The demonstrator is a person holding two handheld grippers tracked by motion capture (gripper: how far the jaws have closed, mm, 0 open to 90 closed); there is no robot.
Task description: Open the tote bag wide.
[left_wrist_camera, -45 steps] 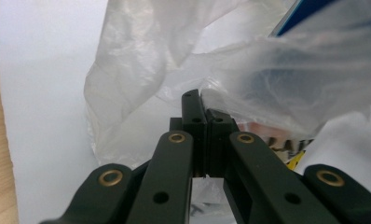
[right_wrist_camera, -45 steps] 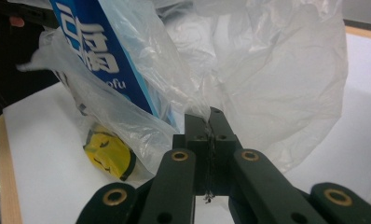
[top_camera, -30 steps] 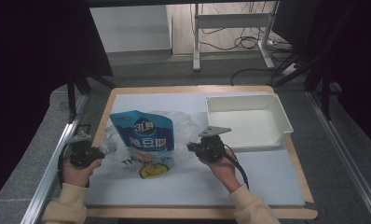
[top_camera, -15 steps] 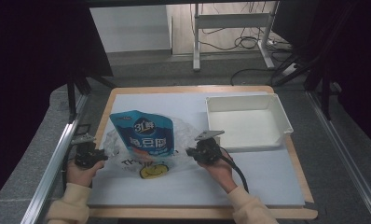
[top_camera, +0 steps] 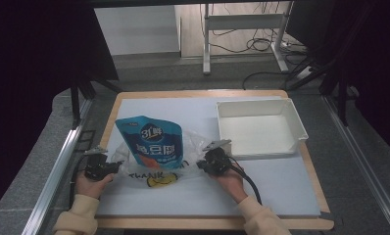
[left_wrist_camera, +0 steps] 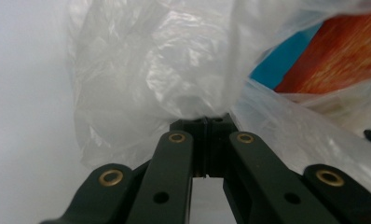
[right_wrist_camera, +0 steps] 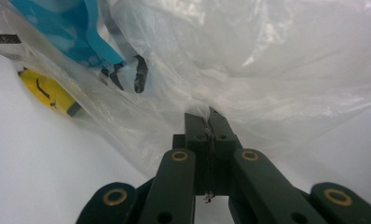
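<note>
Near edge, high view: person's forearms in cream sleeves come in from the bottom, one black two-jaw gripper per hand.

Left gripper point(top_camera: 107, 169) sits at the left side of the thin clear plastic carrier bag point(top_camera: 193, 147), low on the pale blue-white table mat point(top_camera: 281, 181). In the left gripper view the left gripper point(left_wrist_camera: 207, 122) has its jaws pressed together with bag film bunched right at the tips, so it is clamped on the plastic bag point(left_wrist_camera: 146, 70). Film drapes up and over the tips. To the right, through the film, an orange and blue patch of the pouch point(left_wrist_camera: 333, 56) shows.

Right gripper point(top_camera: 203, 164) sits at the bag's right side, grey three-cornered plate on top, black cable trailing back toward the person. In the right gripper view the right gripper point(right_wrist_camera: 208, 125) also has its jaws together, a pinch of film caught between the tips: clamped on the same bag point(right_wrist_camera: 277, 60). Upper left, through the film: blue pouch edge point(right_wrist_camera: 72, 32), black lettering, yellow smiley print point(right_wrist_camera: 48, 91) of the bag.

The bag lies on the mat between the two grippers, near the front. Inside it, the blue stand-up foil pouch with white lettering and an orange panel point(top_camera: 151, 142) stands clear of the bag mouth. Bag front reads "THANK" above a yellow smiley.

Farther back on the right: white rectangular plastic tray point(top_camera: 296, 120) on the mat, apart from the bag. Wooden table border point(top_camera: 198, 93) frames the mat. Beyond the table: grey floor, a white metal desk frame point(top_camera: 242, 24), loose cables.
</note>
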